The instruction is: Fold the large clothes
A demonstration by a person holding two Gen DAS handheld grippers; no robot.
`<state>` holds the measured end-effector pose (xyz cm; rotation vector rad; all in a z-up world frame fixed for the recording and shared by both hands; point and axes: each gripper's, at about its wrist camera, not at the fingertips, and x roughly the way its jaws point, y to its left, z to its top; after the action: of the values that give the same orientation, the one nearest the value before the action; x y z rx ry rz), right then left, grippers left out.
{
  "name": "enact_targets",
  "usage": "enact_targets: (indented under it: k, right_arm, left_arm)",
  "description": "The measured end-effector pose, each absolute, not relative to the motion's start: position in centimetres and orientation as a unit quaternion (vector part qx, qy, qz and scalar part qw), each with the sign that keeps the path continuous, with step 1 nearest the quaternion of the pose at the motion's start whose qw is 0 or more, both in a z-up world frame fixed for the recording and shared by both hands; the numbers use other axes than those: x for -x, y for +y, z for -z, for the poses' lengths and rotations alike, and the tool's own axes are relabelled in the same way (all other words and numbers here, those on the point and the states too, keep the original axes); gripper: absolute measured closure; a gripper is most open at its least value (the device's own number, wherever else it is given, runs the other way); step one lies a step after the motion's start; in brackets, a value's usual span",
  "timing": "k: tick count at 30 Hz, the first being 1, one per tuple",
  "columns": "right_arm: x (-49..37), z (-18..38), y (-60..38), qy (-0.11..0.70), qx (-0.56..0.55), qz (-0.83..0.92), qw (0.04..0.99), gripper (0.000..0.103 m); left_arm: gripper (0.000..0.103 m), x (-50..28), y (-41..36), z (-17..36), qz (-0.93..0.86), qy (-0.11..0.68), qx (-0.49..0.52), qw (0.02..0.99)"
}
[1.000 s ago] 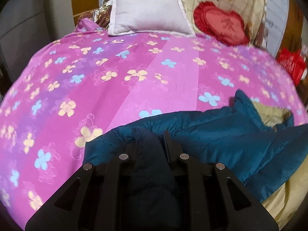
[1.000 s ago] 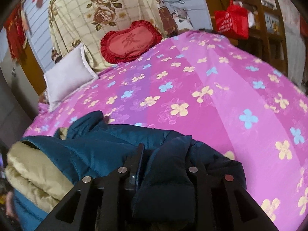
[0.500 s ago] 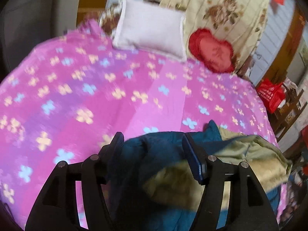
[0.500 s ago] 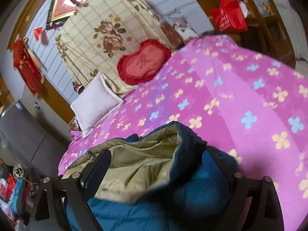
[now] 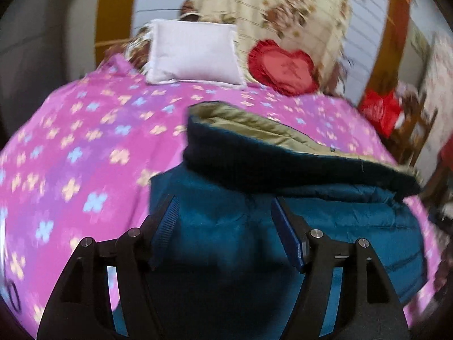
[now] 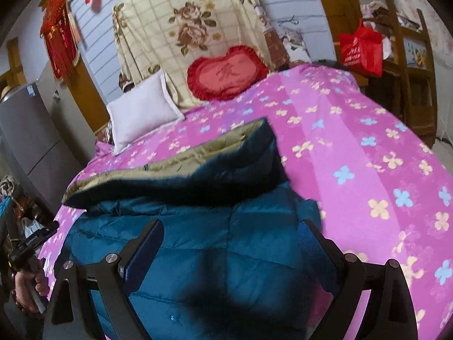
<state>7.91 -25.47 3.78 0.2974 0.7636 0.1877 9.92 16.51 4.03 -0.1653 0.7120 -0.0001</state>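
A teal quilted jacket (image 5: 325, 221) with an olive lining (image 5: 254, 121) lies folded over on the pink flowered bedspread (image 5: 85, 147). Its hem flap is turned back, lining up. My left gripper (image 5: 223, 223) is open and empty, jaws wide apart over the jacket's left edge. In the right wrist view the jacket (image 6: 226, 243) fills the foreground, lining (image 6: 198, 153) along the folded top. My right gripper (image 6: 230, 243) is open and empty, jaws spread above the jacket's right part. The left hand-held gripper (image 6: 28, 243) shows at the far left.
A white pillow (image 5: 195, 53), a red heart cushion (image 5: 283, 68) and a floral quilt (image 5: 283, 14) sit at the bed's head. A red bag (image 6: 361, 51) hangs on wooden furniture at the right. A grey cabinet (image 6: 25, 141) stands left of the bed.
Both grippers opened and let go of the jacket, then drew back. The jacket's near part was flipped over, so the olive lining now faces up along the fold.
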Motion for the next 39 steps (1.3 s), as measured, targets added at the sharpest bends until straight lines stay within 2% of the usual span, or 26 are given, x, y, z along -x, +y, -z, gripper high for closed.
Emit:
enact_targets:
  k: [5, 8, 12, 15, 17, 19, 24, 26, 29, 33, 36, 39]
  right_arm:
    - [-11.8, -3.6, -22.5, 0.408, -0.108, -0.081, 0.903, 0.019]
    - [-15.7, -2.0, -21.0, 0.453, -0.089, -0.068, 0.885, 0.019]
    - [-19.7, 1.4, -21.5, 0.483, -0.128, -0.043, 0.865, 0.018]
    - [-21.0, 2.6, -22.7, 0.482, -0.151, -0.033, 0.862, 0.013]
    - [-21.3, 3.0, -23.0, 0.477, -0.15, -0.041, 0.865, 0.006]
    - [-21.6, 3.5, -23.0, 0.476, -0.146, -0.044, 0.866, 0.003]
    - [-21.6, 3.5, -22.5, 0.48, -0.136, -0.046, 0.865, 0.002]
    - [-20.8, 2.5, -22.8, 0.461, -0.144, -0.048, 0.874, 0.004]
    - [-18.9, -0.4, -22.9, 0.427, -0.153, -0.05, 0.89, 0.004]
    - [-15.5, -3.9, -20.6, 0.411, -0.126, -0.056, 0.901, 0.004]
    - [-12.3, -5.2, -17.5, 0.403, -0.079, -0.071, 0.909, 0.004]
    - [-10.3, -4.5, -16.3, 0.412, -0.084, -0.08, 0.904, 0.004]
  left_arm:
    - [0.035, -15.6, 12.6, -3.5, 0.018, 0.382, 0.03, 0.924]
    - [0.035, -19.6, 11.6, -3.3, 0.005, 0.389, 0.013, 0.921]
    - [0.035, -23.7, 12.2, -0.8, -0.036, 0.413, -0.023, 0.91]
    - [0.032, -25.7, 15.0, 2.8, -0.055, 0.455, 0.03, 0.888]
    - [0.03, -25.4, 16.2, 3.3, -0.05, 0.446, 0.071, 0.891]
    - [0.029, -25.4, 16.0, 3.6, -0.052, 0.444, 0.066, 0.892]
    - [0.027, -25.2, 15.4, 3.2, -0.057, 0.46, 0.046, 0.885]
    - [0.03, -24.0, 15.3, 1.6, -0.059, 0.445, 0.043, 0.892]
    - [0.03, -20.2, 14.2, -2.7, -0.02, 0.372, 0.052, 0.927]
    - [0.029, -16.2, 11.3, -5.3, 0.034, 0.349, 0.074, 0.933]
    - [0.028, -14.2, 7.5, -4.1, 0.061, 0.371, 0.074, 0.924]
    - [0.026, -14.0, 4.3, -0.9, 0.055, 0.408, 0.051, 0.91]
